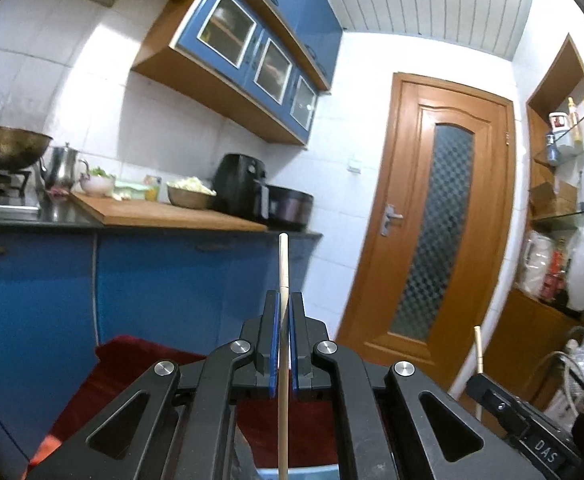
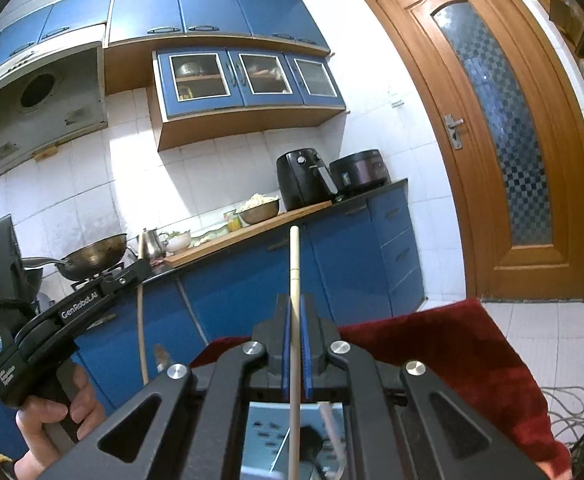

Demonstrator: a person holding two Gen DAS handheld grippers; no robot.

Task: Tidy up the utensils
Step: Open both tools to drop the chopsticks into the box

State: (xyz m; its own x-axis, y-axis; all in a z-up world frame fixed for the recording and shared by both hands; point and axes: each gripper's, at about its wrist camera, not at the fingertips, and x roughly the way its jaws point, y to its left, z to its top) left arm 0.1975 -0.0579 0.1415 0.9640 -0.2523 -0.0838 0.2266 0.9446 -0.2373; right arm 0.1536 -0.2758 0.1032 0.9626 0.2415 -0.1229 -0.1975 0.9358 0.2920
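black linkage arms fill the bottom of both wrist views, and between them each tool is clamped on a pale wooden chopstick. the left gripper (image 1: 284, 344) has its blue pads pressed against one chopstick (image 1: 283, 264), which stands upright through the jaws with its top well above them. the right gripper (image 2: 295, 344) pinches a second chopstick (image 2: 294, 256) the same way. below the right gripper sits a perforated metal utensil holder (image 2: 264, 428), with what looks like another thin stick already leaning in it; it cannot be told how many pieces it holds. a red cloth (image 2: 451, 352) lies under and around that spot. in the right wrist view a hand (image 2: 52, 420) grips the handle of the left tool. judging from this, the task is midway: both sticks are lifted and carried, neither yet dropped into the holder, so the placing is left. further off run the blue lower cabinets (image 2: 252, 280), a wok (image 2: 92, 256) on the stove, and the wooden door (image 1: 431, 208).
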